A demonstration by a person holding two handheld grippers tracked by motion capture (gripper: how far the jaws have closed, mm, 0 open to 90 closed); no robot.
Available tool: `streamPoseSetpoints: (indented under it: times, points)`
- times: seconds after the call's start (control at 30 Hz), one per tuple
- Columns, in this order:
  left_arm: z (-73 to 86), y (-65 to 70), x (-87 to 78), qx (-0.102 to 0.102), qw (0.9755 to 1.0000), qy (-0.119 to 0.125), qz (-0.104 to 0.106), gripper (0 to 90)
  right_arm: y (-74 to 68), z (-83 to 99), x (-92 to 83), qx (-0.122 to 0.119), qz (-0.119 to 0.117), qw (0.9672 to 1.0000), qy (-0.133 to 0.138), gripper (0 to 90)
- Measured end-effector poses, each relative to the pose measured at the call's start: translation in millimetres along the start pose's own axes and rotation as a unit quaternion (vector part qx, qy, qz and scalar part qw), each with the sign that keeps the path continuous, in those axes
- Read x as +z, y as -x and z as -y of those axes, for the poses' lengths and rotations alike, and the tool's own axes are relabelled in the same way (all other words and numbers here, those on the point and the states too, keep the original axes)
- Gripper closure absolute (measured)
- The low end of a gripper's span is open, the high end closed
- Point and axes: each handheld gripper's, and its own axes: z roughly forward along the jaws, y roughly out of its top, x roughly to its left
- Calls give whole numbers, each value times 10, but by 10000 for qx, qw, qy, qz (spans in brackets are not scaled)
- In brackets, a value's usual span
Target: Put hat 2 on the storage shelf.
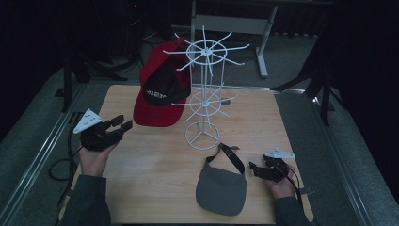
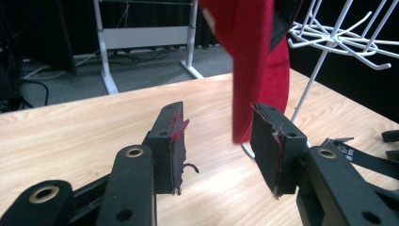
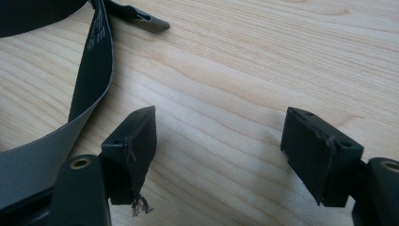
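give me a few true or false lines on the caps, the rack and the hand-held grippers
1. The red cap hangs on the white rack. True.
2. The grey visor hangs on the rack. False: it lies flat on the table, near the right hand-held gripper.
3. The left hand-held gripper grips the red cap. False: its jaws are open and hold nothing.
4. The right hand-held gripper is open above bare wood. True.
5. The rack stands upright on the table. True.
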Motion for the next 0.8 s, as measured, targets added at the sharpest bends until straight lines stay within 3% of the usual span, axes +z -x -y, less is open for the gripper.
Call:
streamPoseSetpoints:
  times: [0.33,0.6,0.8]
  points:
    - [129,-27,-8,-87,9998,-140,-150,558,-17,-16,6,55,63,10000,-34,281]
    - [258,-73,7,-245,9991,-267,-228,558,-61,-82,-5,75,74,9996,-247,402]
    - [369,-96,23,-344,9983,-376,-299,557,-125,-189,-29,63,-87,9993,-350,497]
